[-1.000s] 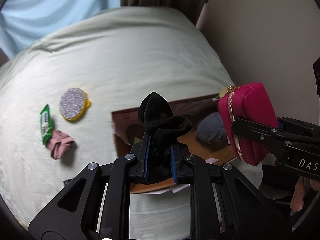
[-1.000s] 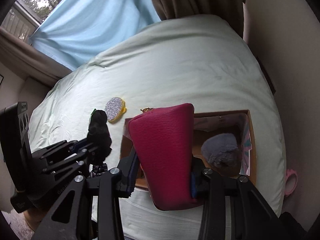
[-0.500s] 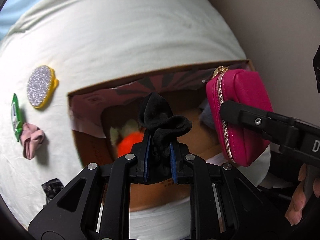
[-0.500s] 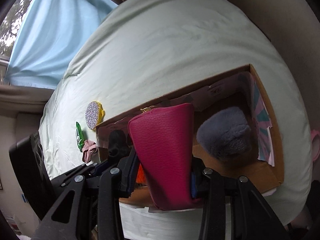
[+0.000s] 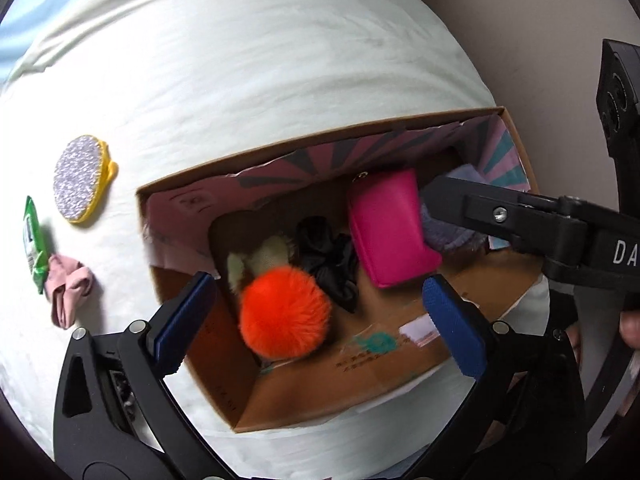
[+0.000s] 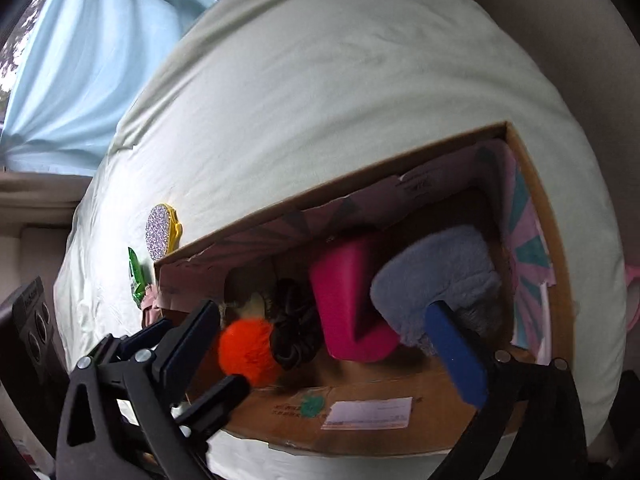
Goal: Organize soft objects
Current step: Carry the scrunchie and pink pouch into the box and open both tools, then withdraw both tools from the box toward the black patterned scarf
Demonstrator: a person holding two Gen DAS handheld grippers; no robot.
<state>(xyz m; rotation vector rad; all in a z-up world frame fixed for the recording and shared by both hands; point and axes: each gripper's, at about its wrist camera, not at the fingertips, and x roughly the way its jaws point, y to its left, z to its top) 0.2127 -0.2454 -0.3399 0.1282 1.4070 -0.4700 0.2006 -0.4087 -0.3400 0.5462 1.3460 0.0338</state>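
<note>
A cardboard box (image 5: 384, 364) (image 6: 360, 428) lies open on the pale bed. Inside lie a magenta zip pouch (image 5: 390, 228) (image 6: 344, 300), a black sock (image 5: 328, 256) (image 6: 294, 328), an orange pompom (image 5: 284, 314) (image 6: 246, 350), a cream soft item (image 5: 260, 258) and a grey fluffy item (image 6: 436, 276) (image 5: 444, 232). My left gripper (image 5: 320, 320) is open and empty above the box. My right gripper (image 6: 328, 344) is open and empty above the box too; it shows at the right of the left wrist view.
On the bed left of the box lie a glittery yellow-rimmed sponge (image 5: 80, 180) (image 6: 162, 230), a green packet (image 5: 34, 240) (image 6: 136, 276) and a pink cloth (image 5: 66, 292). A wall runs along the right. Blue curtain (image 6: 80, 60) hangs behind the bed.
Both grippers have opened over the box. The black sock dropped from the left gripper and the magenta pouch from the right; both now lie inside the box.
</note>
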